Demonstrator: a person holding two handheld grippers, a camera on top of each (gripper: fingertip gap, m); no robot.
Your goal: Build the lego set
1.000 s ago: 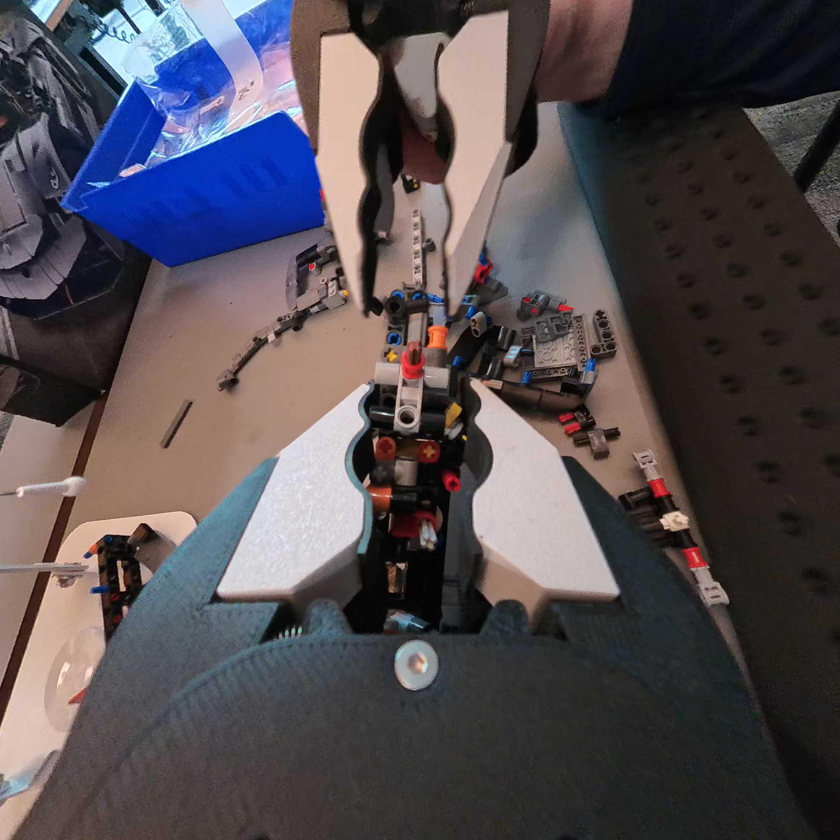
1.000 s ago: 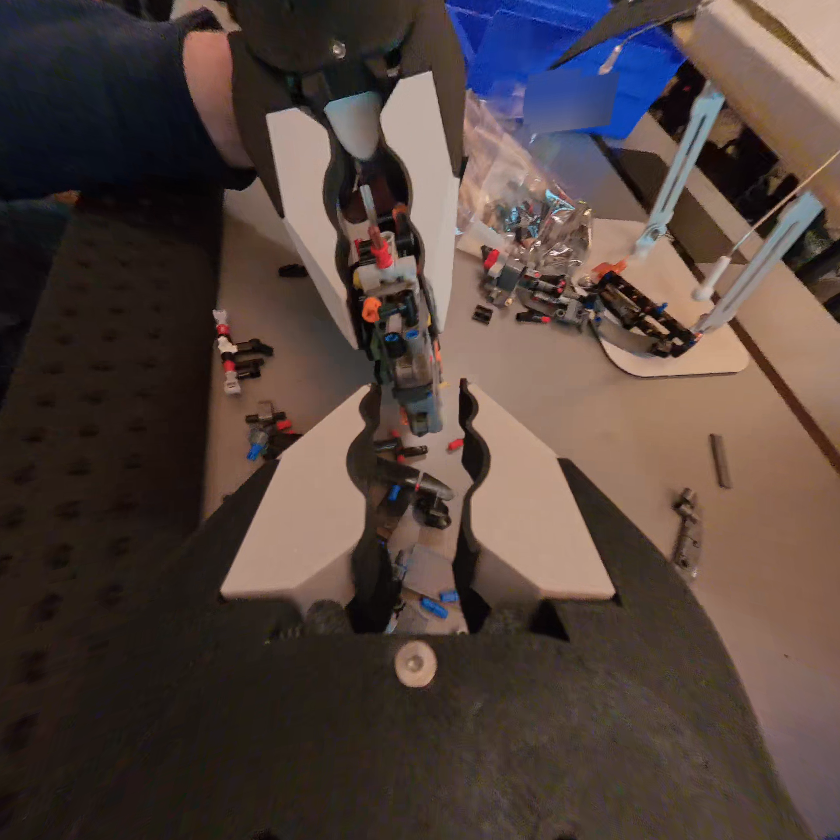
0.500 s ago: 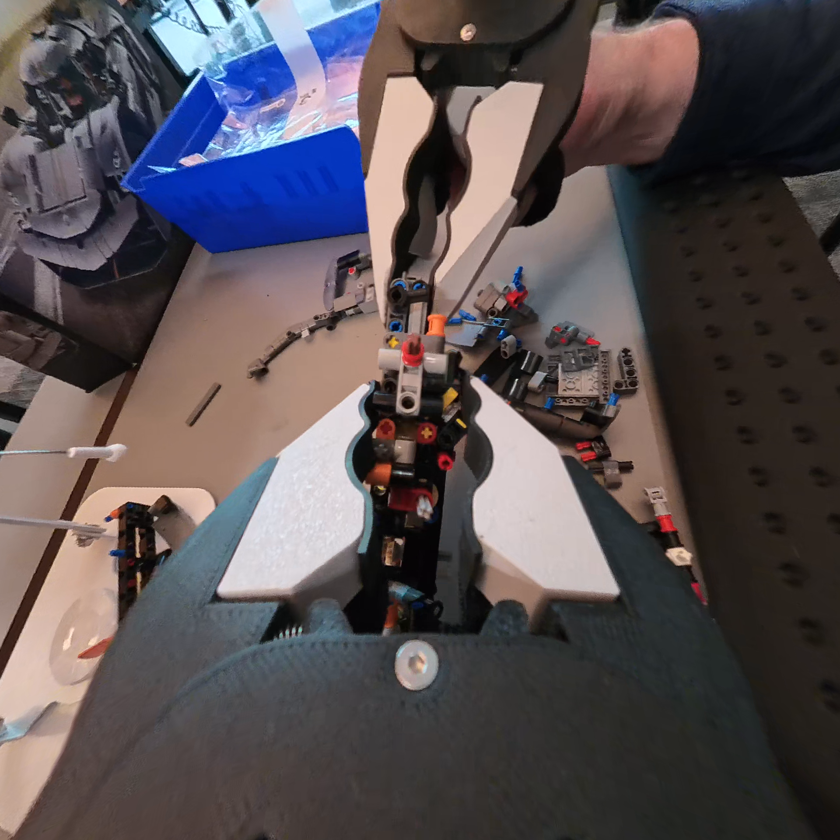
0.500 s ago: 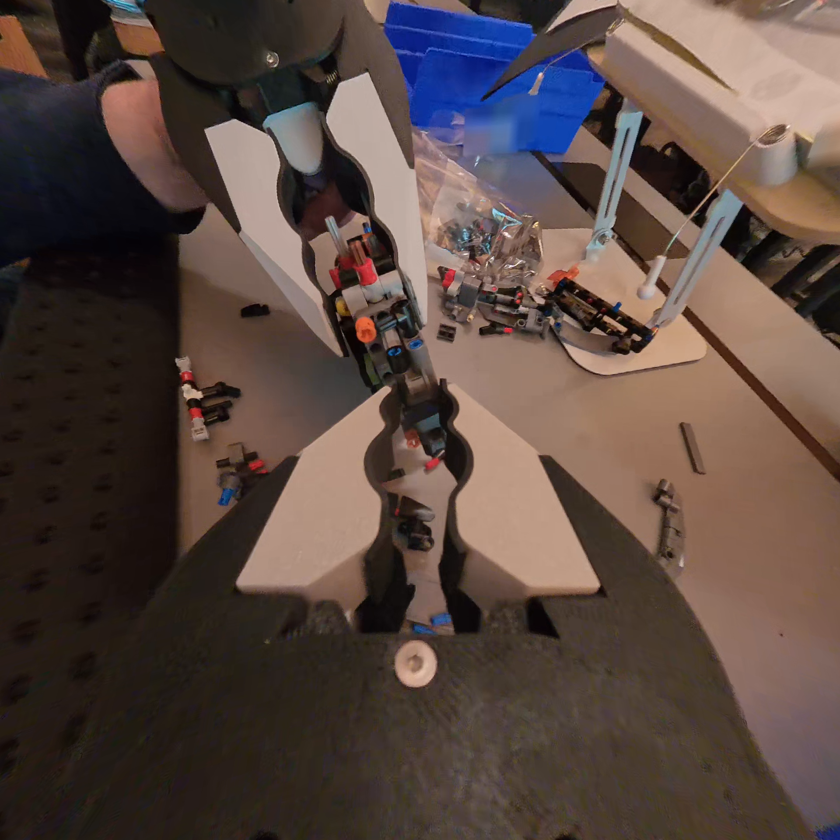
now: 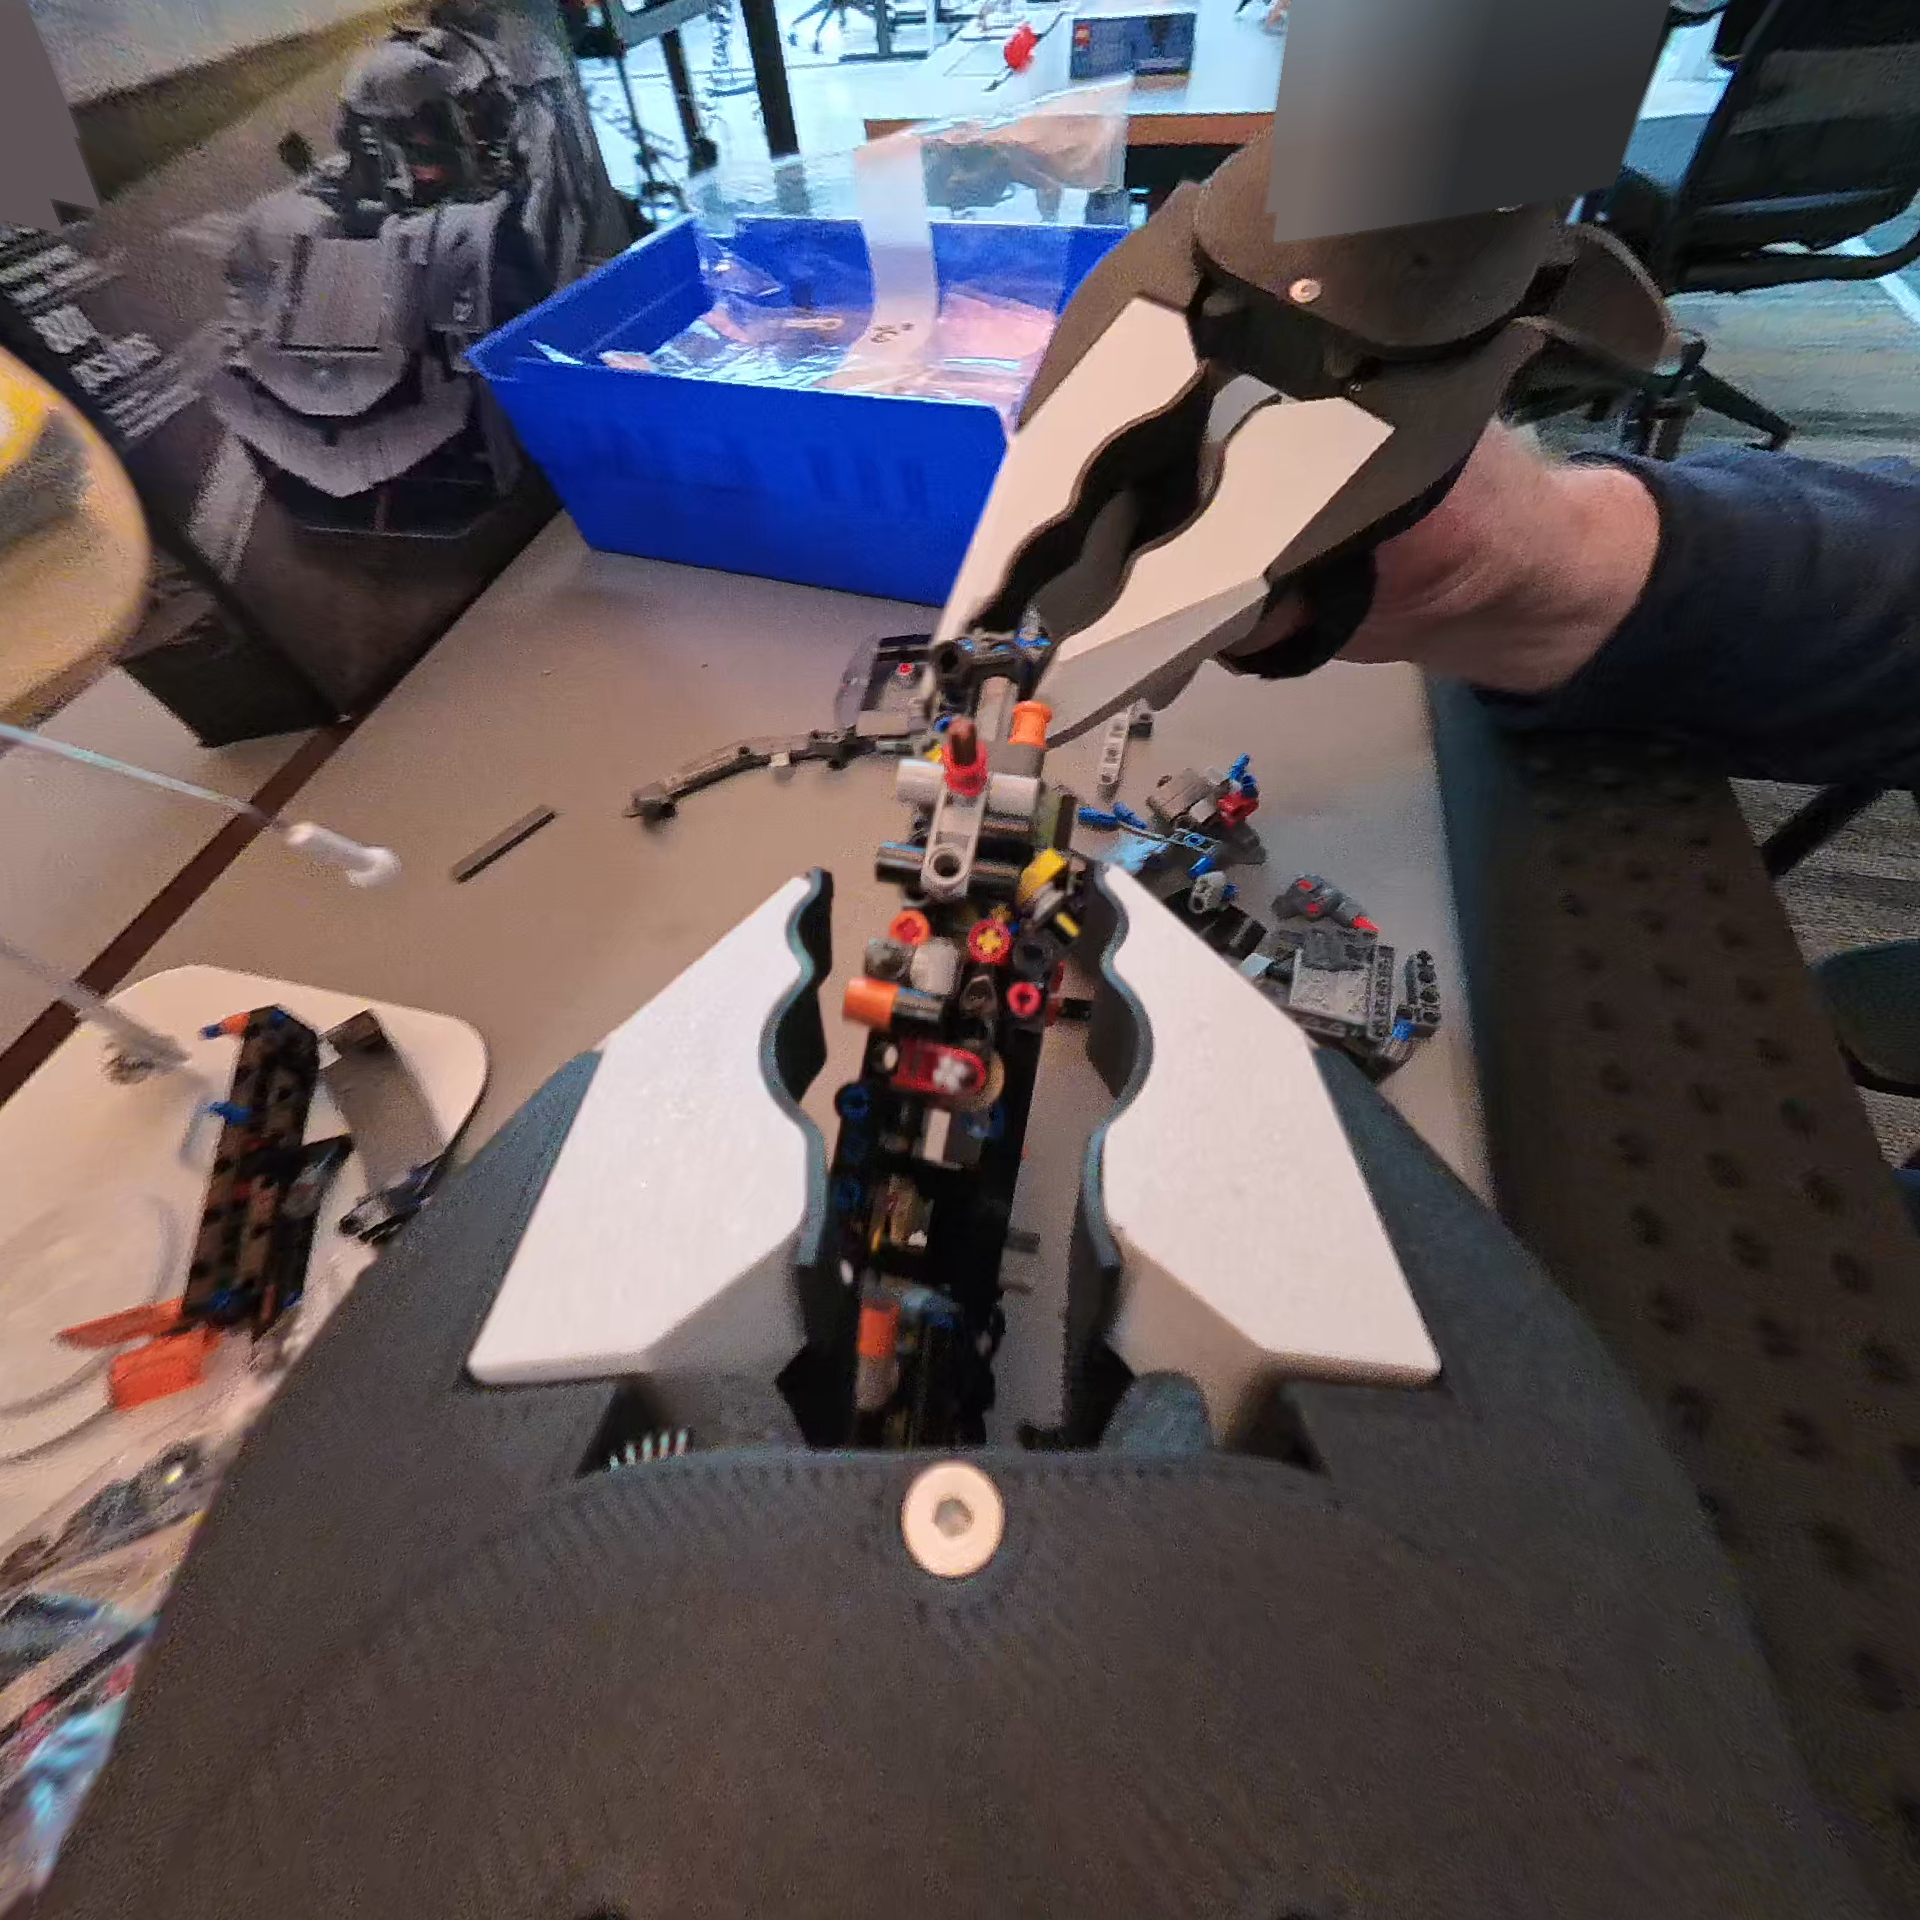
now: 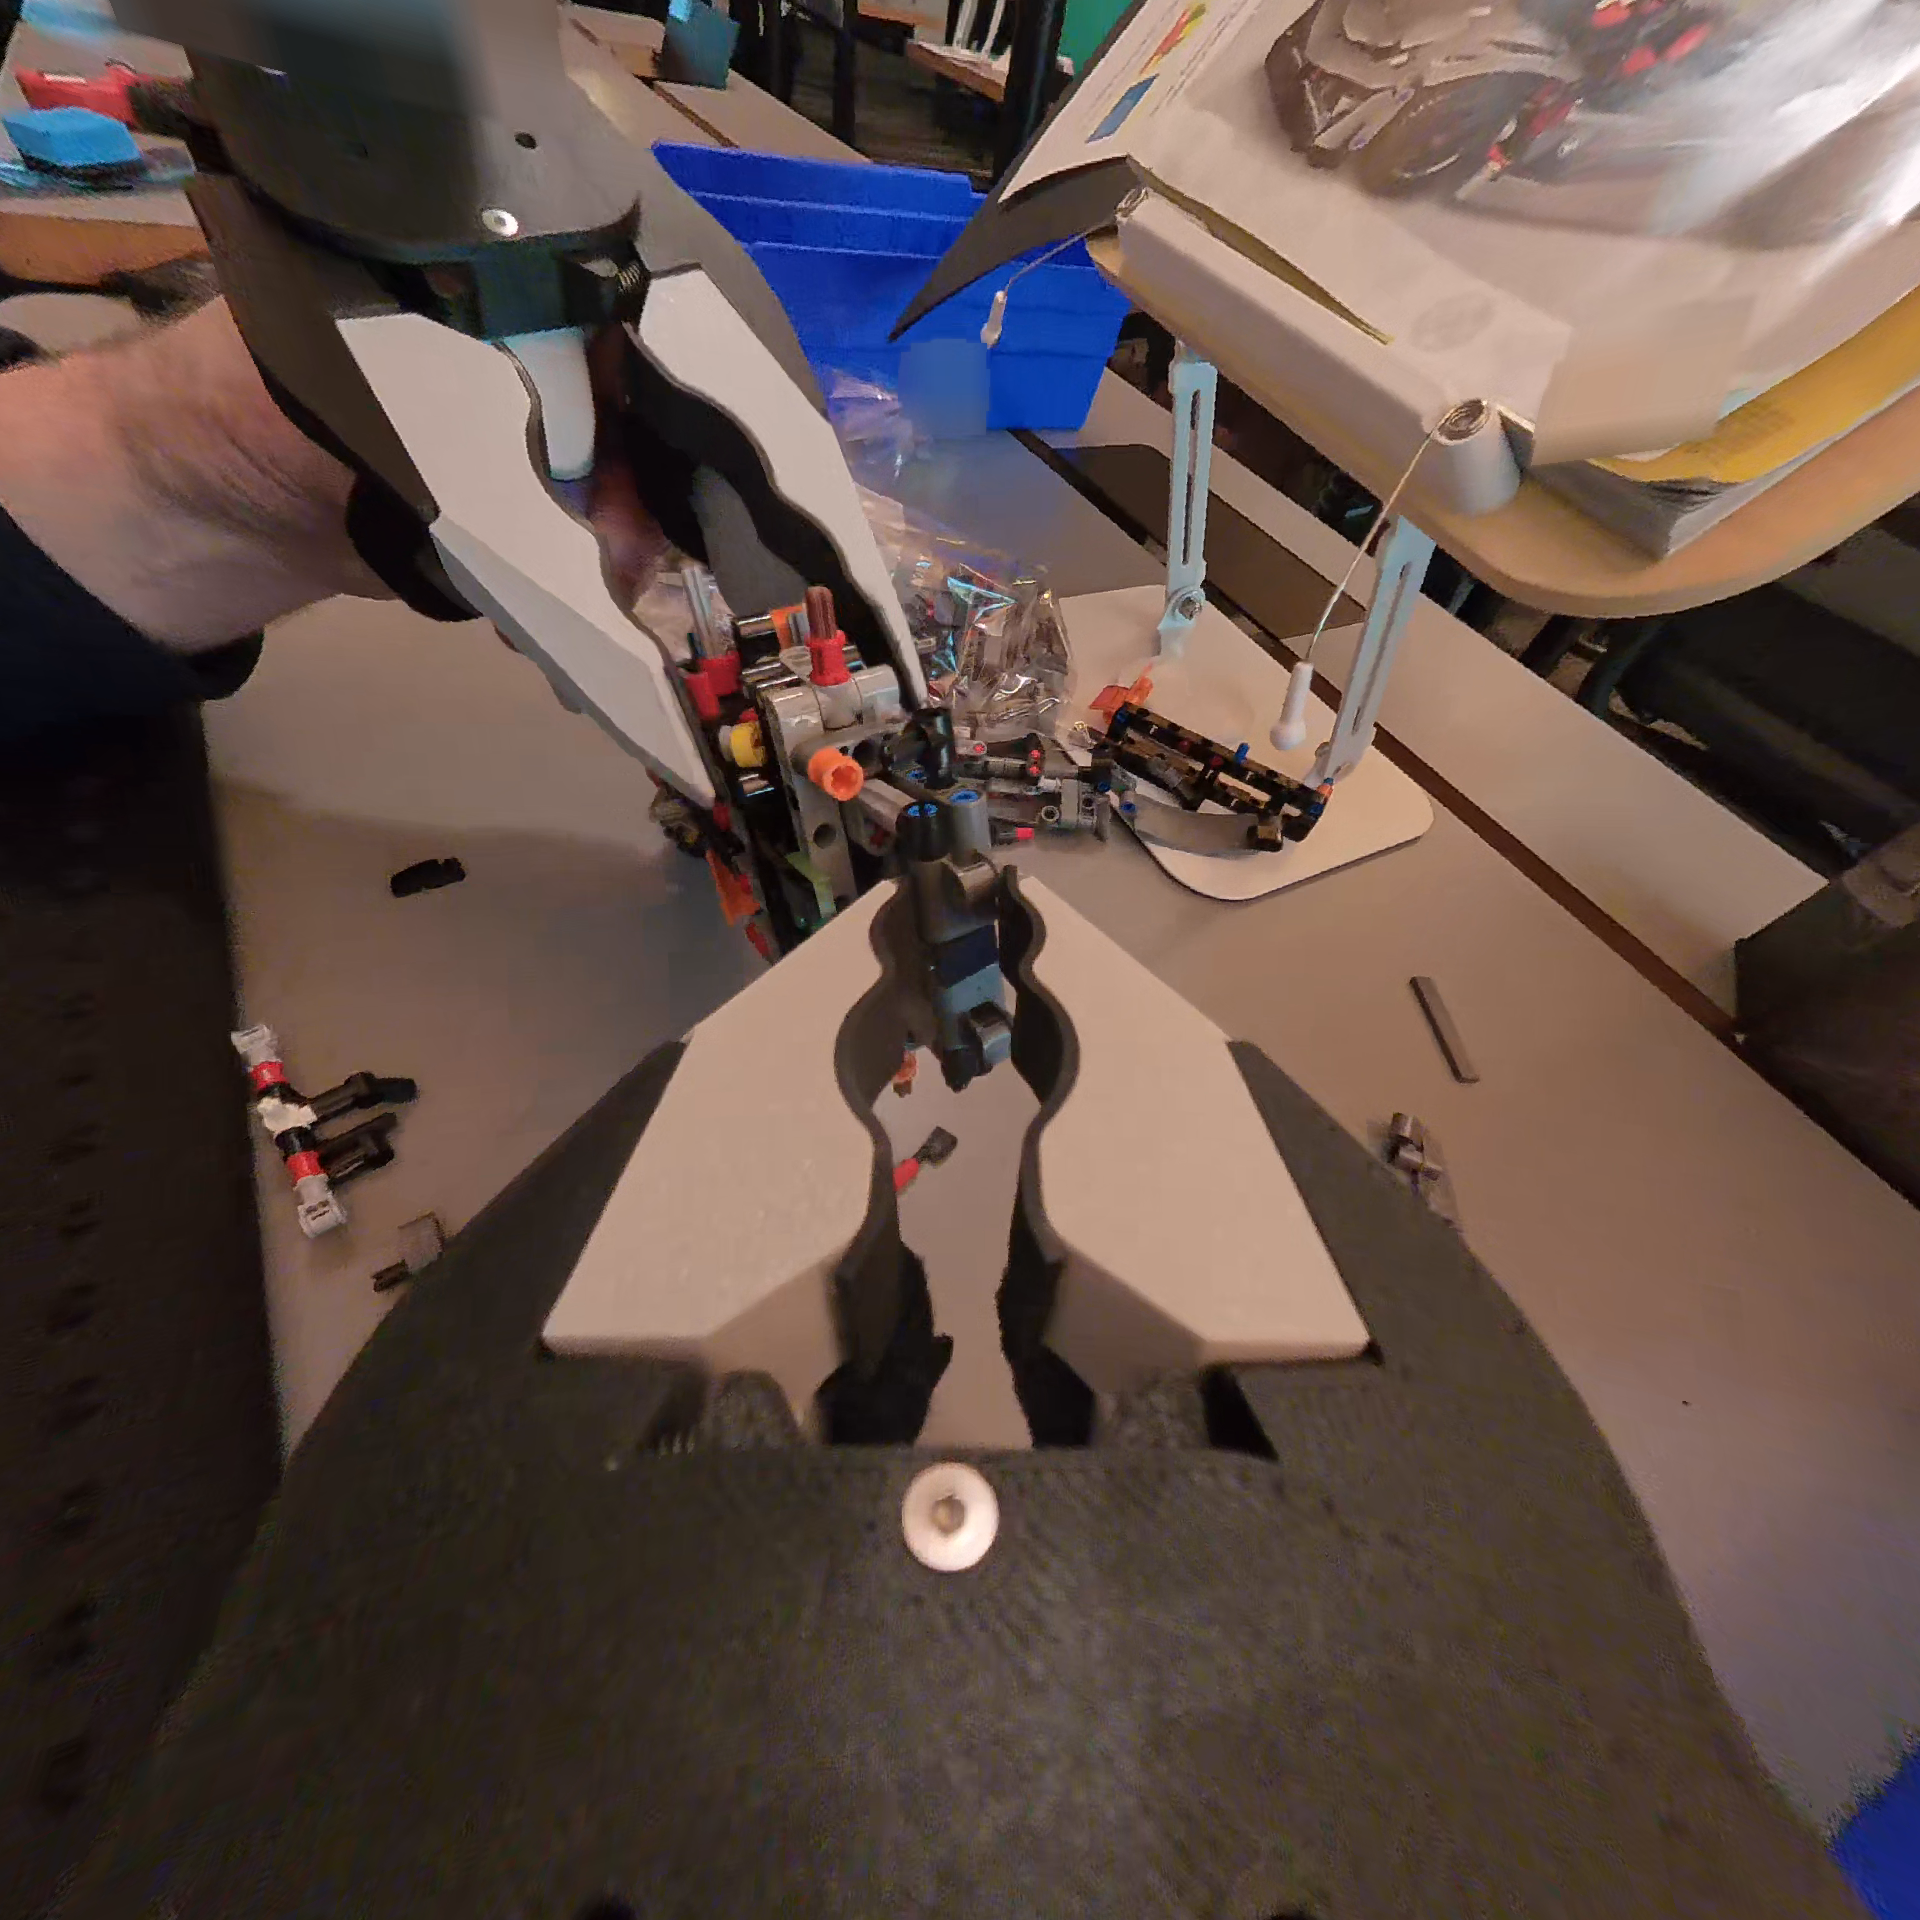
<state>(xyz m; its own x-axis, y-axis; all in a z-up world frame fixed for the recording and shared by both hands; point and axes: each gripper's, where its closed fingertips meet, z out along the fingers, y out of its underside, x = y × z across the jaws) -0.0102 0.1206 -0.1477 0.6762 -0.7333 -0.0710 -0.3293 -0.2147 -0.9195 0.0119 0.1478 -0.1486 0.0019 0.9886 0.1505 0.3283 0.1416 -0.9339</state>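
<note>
- The left gripper is clamped around a long black lego assembly studded with red, orange and yellow pins, holding it up off the grey desk.
- The right gripper is closed narrowly on a small grey-and-blue lego piece, which it holds against the far end of the assembly, by the light-grey beam with an orange pin.
- In the left wrist view the right gripper reaches the assembly's tip from above and beyond it, with a bare hand and dark sleeve behind.
- Loose lego parts lie scattered on the desk just right of the assembly.
- A blue bin holding clear plastic bags stands on the desk beyond the assembly.
- Left of the assembly, a white stand base carries a black beam frame with blue pins.
- A thin dark strip lies on the desk between the stand base and the bin.
- In the right wrist view, an open booklet sits on the stand, above the desk and off to one side of the assembly.
</note>
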